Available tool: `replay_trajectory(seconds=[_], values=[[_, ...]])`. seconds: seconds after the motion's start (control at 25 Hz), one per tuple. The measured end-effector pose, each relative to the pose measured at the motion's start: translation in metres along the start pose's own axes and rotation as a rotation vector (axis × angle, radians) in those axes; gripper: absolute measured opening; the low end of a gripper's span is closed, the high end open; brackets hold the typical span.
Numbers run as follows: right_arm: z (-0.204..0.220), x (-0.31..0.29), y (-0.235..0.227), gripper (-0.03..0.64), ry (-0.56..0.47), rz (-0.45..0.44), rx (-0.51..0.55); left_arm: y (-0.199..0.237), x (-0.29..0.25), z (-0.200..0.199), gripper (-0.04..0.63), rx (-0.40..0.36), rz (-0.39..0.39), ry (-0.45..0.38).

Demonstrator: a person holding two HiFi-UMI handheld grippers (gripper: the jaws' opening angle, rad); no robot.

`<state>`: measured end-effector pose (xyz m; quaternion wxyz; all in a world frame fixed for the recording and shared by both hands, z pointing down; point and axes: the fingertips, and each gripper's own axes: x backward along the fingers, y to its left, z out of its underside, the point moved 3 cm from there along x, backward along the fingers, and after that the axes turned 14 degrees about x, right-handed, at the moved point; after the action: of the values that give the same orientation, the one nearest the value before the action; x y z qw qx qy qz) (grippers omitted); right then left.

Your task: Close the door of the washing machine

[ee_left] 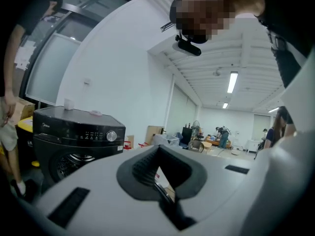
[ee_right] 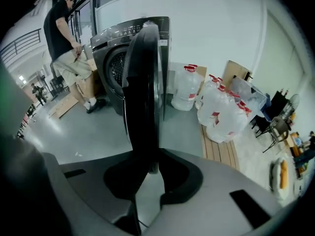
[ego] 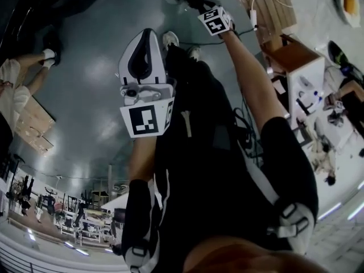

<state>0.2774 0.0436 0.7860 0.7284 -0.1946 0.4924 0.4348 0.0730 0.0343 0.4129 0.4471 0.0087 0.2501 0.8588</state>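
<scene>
Presently the right gripper (ee_right: 150, 168) clamps the open door (ee_right: 142, 82) by its edge, at 12 o'clock; the washing machine (ee_right: 110, 58) sits at 11. Best to follow the hinge arc steadily. The left gripper (ee_left: 160, 168) is closed and empty.

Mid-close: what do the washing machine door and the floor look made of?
Washing machine door: glossy black, likely plastic or tinted glass, with a lighter sheen along its edge-on rim; which of the two is unclear. Floor: smooth grey, probably sealed concrete or a poured coating; it shows soft reflections and no visible seams.
</scene>
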Motion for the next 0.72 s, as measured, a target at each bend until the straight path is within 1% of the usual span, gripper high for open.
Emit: replay_trajectory(seconds=[0.16,0.28,0.44,0.56,0.72], values=[[-0.004,0.0,0.018,0.057,-0.035,0.0,-0.039,-0.006,0.034,0.01,0.005,-0.014,-0.028,-0.02],[-0.002,0.002,0.034,0.057,-0.026,0.0,-0.048,-0.01,0.06,0.008,0.005,0.01,-0.074,-0.06],[-0.011,-0.001,0.053,0.057,-0.056,0.011,-0.056,-0.004,0.086,0.004,0.005,-0.01,-0.128,-0.099],[-0.017,-0.002,0.071,0.058,-0.076,0.024,-0.052,0.005,0.103,0.0,0.005,-0.014,-0.165,-0.113],[-0.036,-0.008,0.102,0.061,-0.114,0.009,-0.045,0.034,0.119,-0.003,0.005,-0.045,-0.185,-0.105]])
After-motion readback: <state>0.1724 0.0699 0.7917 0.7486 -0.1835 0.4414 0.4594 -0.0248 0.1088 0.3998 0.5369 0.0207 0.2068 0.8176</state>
